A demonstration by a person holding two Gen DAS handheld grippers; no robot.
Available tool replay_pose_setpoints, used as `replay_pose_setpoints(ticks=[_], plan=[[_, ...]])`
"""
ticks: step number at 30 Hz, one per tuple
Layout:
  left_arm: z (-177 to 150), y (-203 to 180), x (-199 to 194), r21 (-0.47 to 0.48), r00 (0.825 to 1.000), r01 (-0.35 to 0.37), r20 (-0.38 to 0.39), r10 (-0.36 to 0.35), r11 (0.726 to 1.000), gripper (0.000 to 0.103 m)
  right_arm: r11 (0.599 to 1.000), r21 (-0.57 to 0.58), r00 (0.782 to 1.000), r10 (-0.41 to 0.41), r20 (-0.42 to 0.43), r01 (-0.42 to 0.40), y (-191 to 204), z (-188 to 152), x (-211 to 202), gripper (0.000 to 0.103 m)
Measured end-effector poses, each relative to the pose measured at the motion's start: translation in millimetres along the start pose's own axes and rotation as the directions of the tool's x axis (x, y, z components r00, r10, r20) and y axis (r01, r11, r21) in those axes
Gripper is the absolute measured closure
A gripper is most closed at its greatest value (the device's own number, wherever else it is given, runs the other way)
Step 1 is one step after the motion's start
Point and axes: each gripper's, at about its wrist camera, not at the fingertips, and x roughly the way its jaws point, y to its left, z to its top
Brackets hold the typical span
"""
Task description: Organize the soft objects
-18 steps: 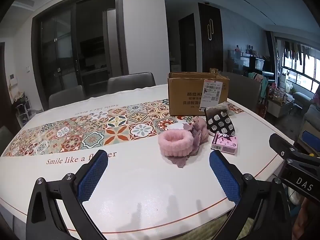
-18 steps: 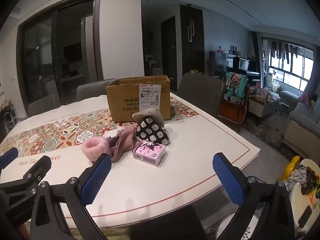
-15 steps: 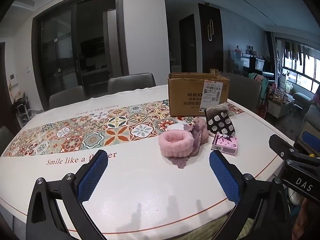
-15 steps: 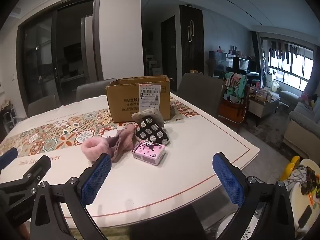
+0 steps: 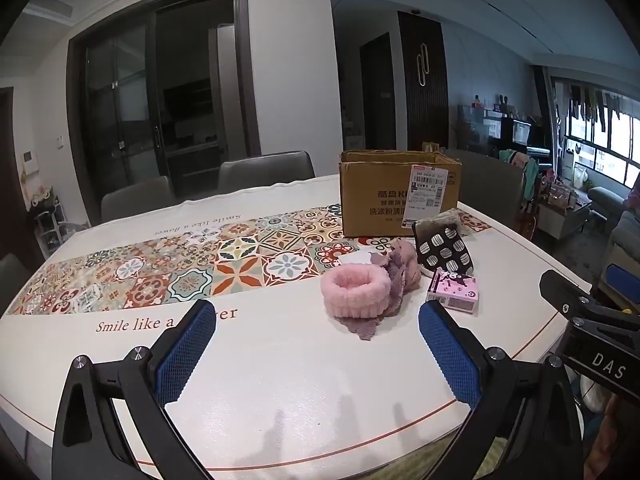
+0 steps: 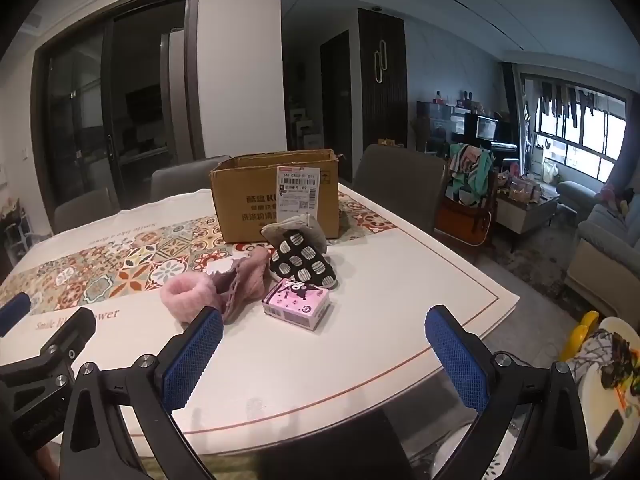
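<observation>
On the white table [image 5: 304, 392], with its tiled runner down the middle, a cardboard box [image 5: 384, 204] stands open-topped at the far side. In front of it lies a small cluster of soft things: a dark spotted pouch [image 5: 442, 250] leaning on a grey cloth bundle [image 6: 294, 226], a mauve knitted piece [image 5: 394, 280] touching a fluffy pink band [image 5: 354, 290], and a pink packet [image 5: 454, 292] (boxy, with cartoon print) just beside them. The left gripper [image 5: 316, 336] and the right gripper [image 6: 324, 344] both hover over the near edge, well short of the cluster, jaws spread wide with nothing between the blue pads.
</observation>
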Motion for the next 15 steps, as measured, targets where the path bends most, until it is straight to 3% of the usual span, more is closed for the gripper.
replay_pose_setpoints(ticks=[15], plan=[[0.0,-0.4,-1.2,0.000,1.000,0.002,0.002,-0.002,1.000,0.000,1.000,0.001,1.000,0.002,-0.003,-0.002,-1.5,-0.1,1.1,0.000]])
